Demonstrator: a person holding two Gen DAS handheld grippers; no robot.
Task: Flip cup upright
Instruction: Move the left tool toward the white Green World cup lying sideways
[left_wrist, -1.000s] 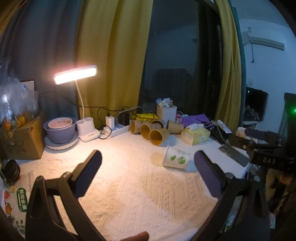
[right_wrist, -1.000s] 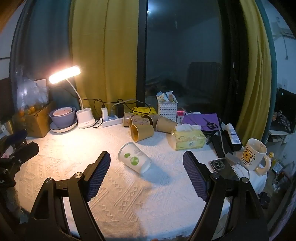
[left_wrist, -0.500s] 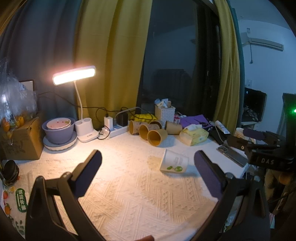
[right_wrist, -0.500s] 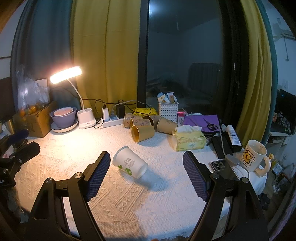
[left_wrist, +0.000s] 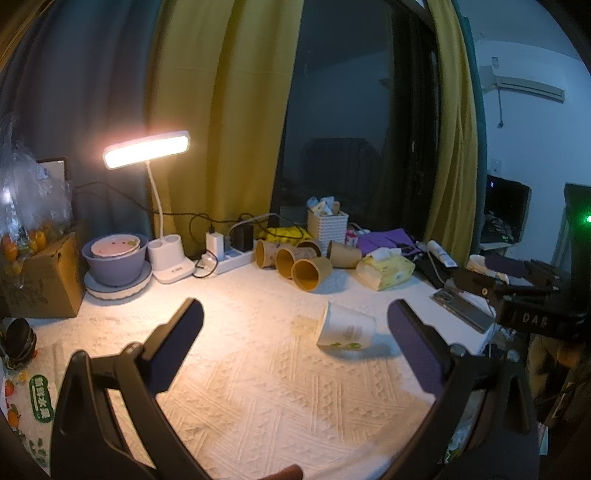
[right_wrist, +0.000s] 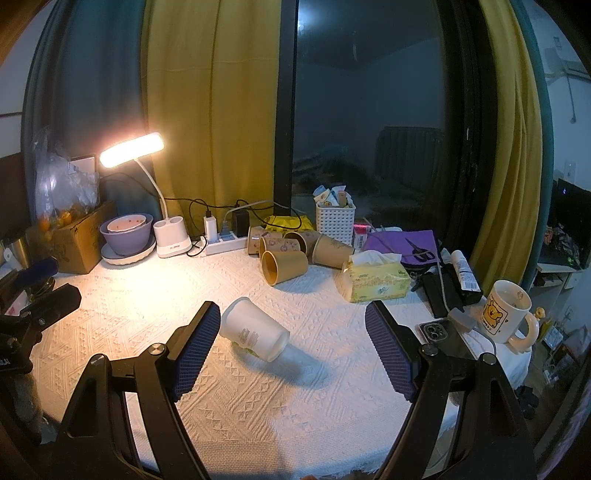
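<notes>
Both hand-held grippers hover with jaws spread wide and nothing between them: the right gripper (right_wrist: 290, 341) frames a white plastic cup (right_wrist: 255, 328) lying on its side near the middle of the table, its mouth apparently turned toward the lamp, while the left gripper (left_wrist: 295, 343) looks on from the left, the cup (left_wrist: 345, 326) just inside its right finger. Open white tablecloth (right_wrist: 258, 398) runs from the cup to the table's near edge. Toward the far edge lie several toppled brown paper cups (right_wrist: 284, 264) beside a yellow tissue pack (right_wrist: 376, 282). A phone (right_wrist: 437, 330) and a bear-print mug (right_wrist: 508, 312) crowd the right edge. A lit desk lamp (right_wrist: 131, 149) stands at the far left before yellow curtains (right_wrist: 210, 110) and a dark window.
</notes>
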